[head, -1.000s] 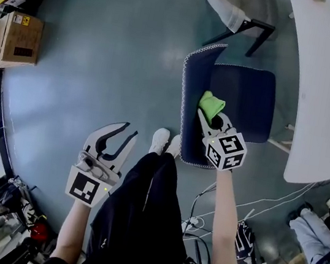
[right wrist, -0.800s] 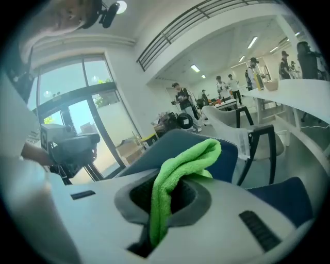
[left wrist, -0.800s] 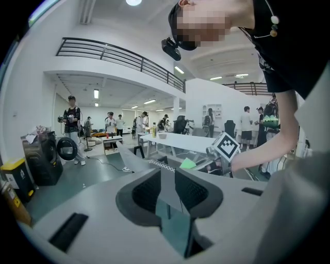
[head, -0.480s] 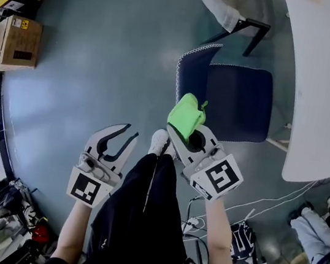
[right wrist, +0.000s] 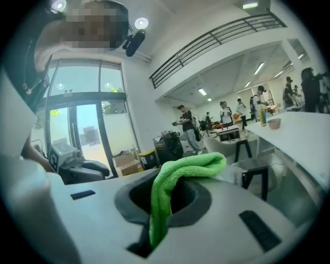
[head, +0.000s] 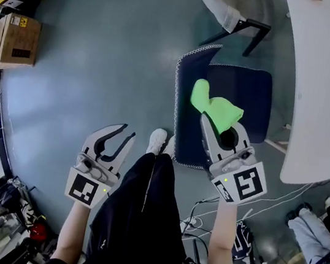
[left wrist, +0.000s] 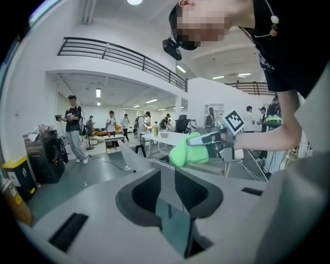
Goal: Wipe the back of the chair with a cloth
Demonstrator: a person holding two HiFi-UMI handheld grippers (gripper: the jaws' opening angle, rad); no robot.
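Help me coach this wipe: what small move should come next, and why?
Probably ease the right gripper left and down until the green cloth meets the chair back; the cloth is clamped but seems to hang over the seat, off the back.

We note bright lime-green cloth (head: 216, 108), plain. Navy blue chair (head: 249, 92), white zigzag stitching along back edge. Pale grey right gripper (head: 206, 124) and left gripper (head: 126, 131), fingers (head: 105, 138) lined black; cubes (head: 245, 184) carry black-and-white square markers. Grey-blue floor (head: 104, 44). White counter (head: 323, 91). Brown cardboard box (head: 15, 39). We see white shoes (head: 159, 140), black trousers (head: 139, 217).
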